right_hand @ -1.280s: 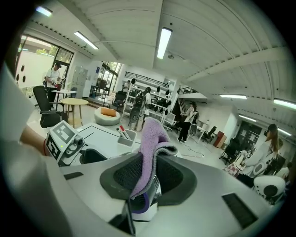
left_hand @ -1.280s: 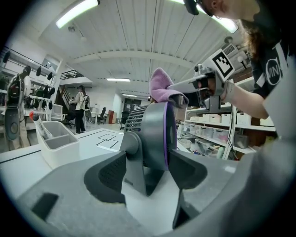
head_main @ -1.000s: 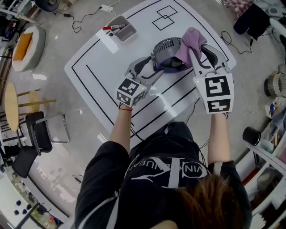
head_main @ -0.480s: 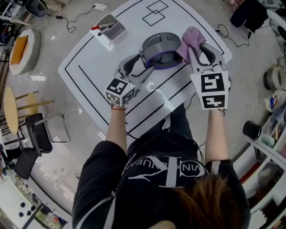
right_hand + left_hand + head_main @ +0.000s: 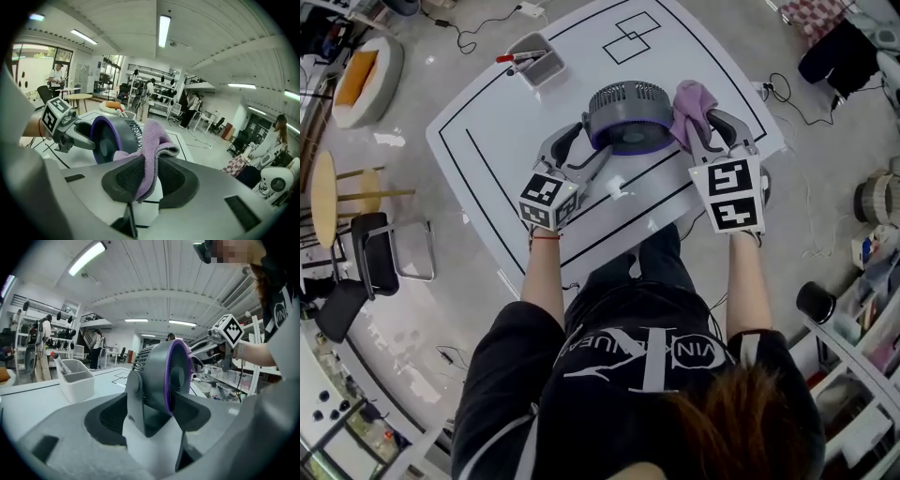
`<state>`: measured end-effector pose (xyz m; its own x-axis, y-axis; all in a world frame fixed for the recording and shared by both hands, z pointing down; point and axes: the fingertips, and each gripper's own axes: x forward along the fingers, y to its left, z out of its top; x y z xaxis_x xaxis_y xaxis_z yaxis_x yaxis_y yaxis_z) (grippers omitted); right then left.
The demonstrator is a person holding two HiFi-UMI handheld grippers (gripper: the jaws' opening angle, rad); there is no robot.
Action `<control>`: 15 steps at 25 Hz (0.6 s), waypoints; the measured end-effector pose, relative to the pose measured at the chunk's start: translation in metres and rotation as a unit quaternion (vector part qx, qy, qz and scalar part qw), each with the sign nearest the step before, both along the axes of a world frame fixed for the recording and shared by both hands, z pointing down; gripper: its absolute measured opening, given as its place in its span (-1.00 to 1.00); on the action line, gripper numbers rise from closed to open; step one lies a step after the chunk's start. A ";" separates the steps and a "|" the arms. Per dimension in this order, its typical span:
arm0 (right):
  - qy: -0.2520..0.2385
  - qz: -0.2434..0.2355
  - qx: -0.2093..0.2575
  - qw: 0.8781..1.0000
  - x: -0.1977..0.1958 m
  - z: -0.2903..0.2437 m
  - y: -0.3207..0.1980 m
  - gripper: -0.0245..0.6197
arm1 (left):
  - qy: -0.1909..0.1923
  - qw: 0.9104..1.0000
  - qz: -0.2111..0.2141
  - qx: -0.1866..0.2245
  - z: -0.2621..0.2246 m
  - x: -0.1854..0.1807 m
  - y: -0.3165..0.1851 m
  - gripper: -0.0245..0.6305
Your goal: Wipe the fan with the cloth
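Observation:
A grey fan (image 5: 626,114) with a purple front ring stands on the white table (image 5: 487,122). My left gripper (image 5: 586,147) comes in from the fan's left, shut on its grey stand (image 5: 140,399), with the pads either side of it. The left gripper view looks along the fan's edge, where my left gripper (image 5: 152,409) holds it. My right gripper (image 5: 714,127) is shut on a purple cloth (image 5: 692,103), which hangs at the fan's right rim. In the right gripper view the cloth (image 5: 154,138) folds up out of my right gripper (image 5: 150,177), just in front of the fan (image 5: 110,136).
A white bin (image 5: 534,58) with markers sits at the table's far left corner, also in the left gripper view as the bin (image 5: 77,378). Black lines and squares mark the tabletop. Chairs (image 5: 389,262) and a round side table stand on the floor to the left, and cables trail behind.
My right gripper has come down with the cloth, from over the fan's top to its right rim. My left gripper has kept its hold and tilted the fan a little.

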<state>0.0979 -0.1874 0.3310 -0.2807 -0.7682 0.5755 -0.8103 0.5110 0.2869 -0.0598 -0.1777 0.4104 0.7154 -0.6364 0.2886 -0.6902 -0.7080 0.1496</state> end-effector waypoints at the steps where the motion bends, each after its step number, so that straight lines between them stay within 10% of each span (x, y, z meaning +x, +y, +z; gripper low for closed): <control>1: 0.002 -0.007 -0.006 1.000 0.002 0.004 0.000 -0.66 | -0.001 1.000 -0.016 0.000 -0.001 -0.001 0.000 -0.03; 15: -0.037 -0.068 -0.035 0.996 -0.002 0.009 0.007 -0.66 | -0.014 0.992 -0.121 0.037 -0.013 -0.009 0.011 -0.38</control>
<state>0.0957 -0.1805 0.3402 -0.4229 -0.6790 0.6001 -0.7492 0.6345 0.1899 -0.0691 -0.1670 0.3976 0.5313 -0.8085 0.2531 -0.8445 -0.5292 0.0821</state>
